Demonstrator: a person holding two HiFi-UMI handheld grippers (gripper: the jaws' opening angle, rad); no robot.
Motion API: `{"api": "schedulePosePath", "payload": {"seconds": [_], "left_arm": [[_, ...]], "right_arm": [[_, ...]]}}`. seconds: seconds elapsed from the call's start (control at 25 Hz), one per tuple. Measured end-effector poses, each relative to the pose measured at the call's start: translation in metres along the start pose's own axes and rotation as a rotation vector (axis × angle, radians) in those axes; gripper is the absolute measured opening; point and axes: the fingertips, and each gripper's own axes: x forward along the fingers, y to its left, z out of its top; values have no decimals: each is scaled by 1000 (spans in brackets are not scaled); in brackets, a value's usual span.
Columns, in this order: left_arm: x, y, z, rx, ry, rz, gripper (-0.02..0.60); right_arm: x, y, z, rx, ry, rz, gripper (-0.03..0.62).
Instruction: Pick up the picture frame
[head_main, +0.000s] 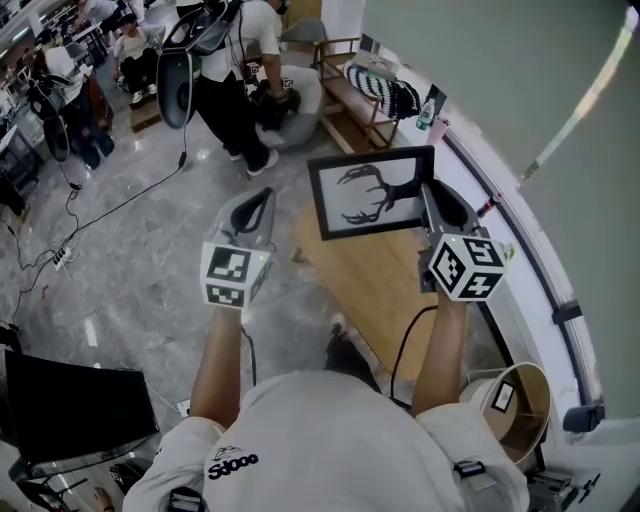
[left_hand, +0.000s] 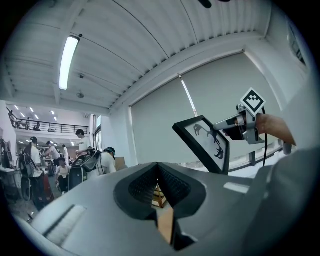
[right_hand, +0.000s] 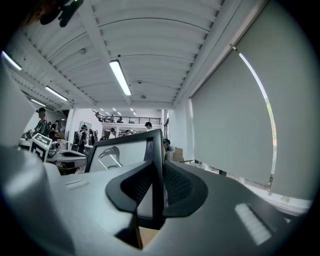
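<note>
The right hand-held gripper pinched the picture frame by its right edge only. The frame was up in the air, above the far end of the wooden tabletop, and nothing else held it.

That is where it could go wrong. The whole left part of the frame stuck out with nothing under it. A quick swing or a jerk could make it tip or slide out of the jaws, I think. Then it would drop onto the tabletop or the floor and might crack.

The left hand-held gripper could not help. Its jaws were pressed together on nothing, and it was well apart from the frame, on the left.

The frame's long side ran left to right. Its face, with the black antlers, looked up and back at the person.
</note>
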Motion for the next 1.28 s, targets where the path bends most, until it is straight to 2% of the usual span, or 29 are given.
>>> {"api": "schedulePosePath", "payload": {"seconds": [0.2,0.56,1.28], "left_arm": [[-12,0,10,24,-20,3,11],[-13,-2,23,23,-24,0,11],[-12,-9,13,32,-12,-24,11]], "right_arm": [[-7,13,5,-15,-16,16,72],[-7,16,8,-14,-14,27,72],[-14,8,-1,-5,0,-10,72]]}}
